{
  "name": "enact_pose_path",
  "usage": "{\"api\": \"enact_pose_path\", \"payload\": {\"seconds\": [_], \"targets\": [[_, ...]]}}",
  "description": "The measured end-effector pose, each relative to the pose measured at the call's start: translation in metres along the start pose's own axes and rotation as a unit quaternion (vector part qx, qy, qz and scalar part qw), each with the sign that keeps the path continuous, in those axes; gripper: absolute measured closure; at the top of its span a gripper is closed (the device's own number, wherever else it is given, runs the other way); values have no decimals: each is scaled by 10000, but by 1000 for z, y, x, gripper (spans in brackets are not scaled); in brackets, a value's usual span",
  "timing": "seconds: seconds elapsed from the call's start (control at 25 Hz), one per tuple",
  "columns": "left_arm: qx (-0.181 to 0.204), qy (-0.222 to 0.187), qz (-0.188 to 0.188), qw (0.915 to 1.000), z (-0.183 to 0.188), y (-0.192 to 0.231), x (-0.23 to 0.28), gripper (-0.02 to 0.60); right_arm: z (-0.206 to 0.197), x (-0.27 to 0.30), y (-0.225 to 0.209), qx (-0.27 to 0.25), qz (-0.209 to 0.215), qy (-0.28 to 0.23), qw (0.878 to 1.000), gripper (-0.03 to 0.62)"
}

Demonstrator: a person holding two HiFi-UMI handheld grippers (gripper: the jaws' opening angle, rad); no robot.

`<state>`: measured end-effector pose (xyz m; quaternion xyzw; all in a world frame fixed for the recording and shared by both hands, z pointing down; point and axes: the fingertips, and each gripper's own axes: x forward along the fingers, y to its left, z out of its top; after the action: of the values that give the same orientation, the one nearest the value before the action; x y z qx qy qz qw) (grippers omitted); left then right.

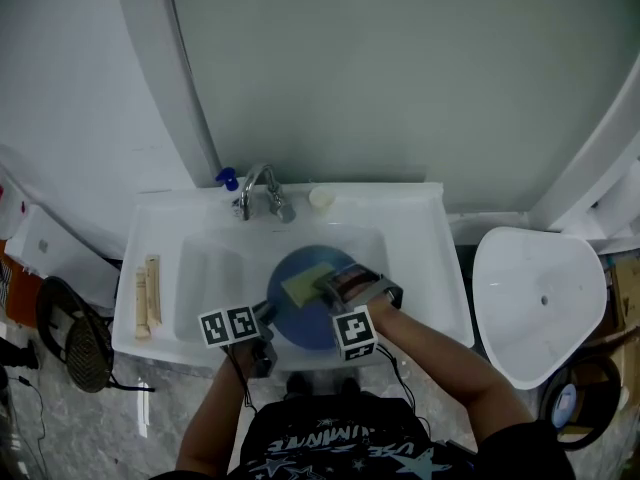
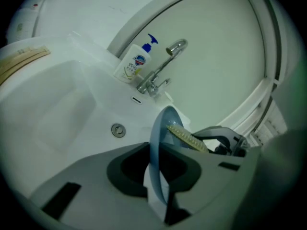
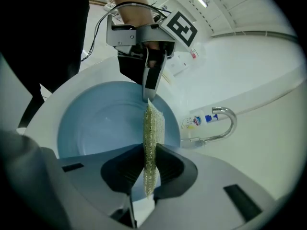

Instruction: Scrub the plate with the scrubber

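Pinches plate (image 3: 96, 128) by its rim in left gripper (image 2: 159, 181) — clamps scrubber (image 3: 150, 128) in right gripper (image 3: 148, 176), long axis across plate's face.

The round blue plate (image 1: 312, 325) is poised over the white sink basin (image 1: 205, 273), with the flat yellow-green scrubber (image 1: 303, 286) pressed against its upper face.

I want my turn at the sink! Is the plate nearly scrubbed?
Picked up: the left claw grips the blue plate by its rim over the sink, and the right claw pinches the scrubber. Now the scrubber sits at the plate's face. The scrubbing remains; no suds show, so how clean it is I can't tell.
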<state>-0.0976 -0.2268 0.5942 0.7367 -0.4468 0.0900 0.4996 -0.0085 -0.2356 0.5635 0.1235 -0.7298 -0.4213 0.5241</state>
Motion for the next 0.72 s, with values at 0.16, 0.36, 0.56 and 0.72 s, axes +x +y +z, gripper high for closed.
{"api": "enact_pose_path", "payload": {"seconds": [0.16, 0.36, 0.56, 0.72], "targets": [[343, 192, -92, 9992, -7, -7, -2, 531, 0, 5, 4, -515, 30, -33, 9987, 523], [407, 259, -103, 9988, -7, -7, -5, 531, -4, 11, 9, -769, 74, 48, 9970, 523], [291, 124, -75, 9995, -4, 2, -8, 531, -18, 17, 13, -577, 139, 357, 9976, 523], [153, -13, -40, 9999, 2, 9, -11, 531, -27, 19, 22, -328, 265, 544, 9976, 523]]}}
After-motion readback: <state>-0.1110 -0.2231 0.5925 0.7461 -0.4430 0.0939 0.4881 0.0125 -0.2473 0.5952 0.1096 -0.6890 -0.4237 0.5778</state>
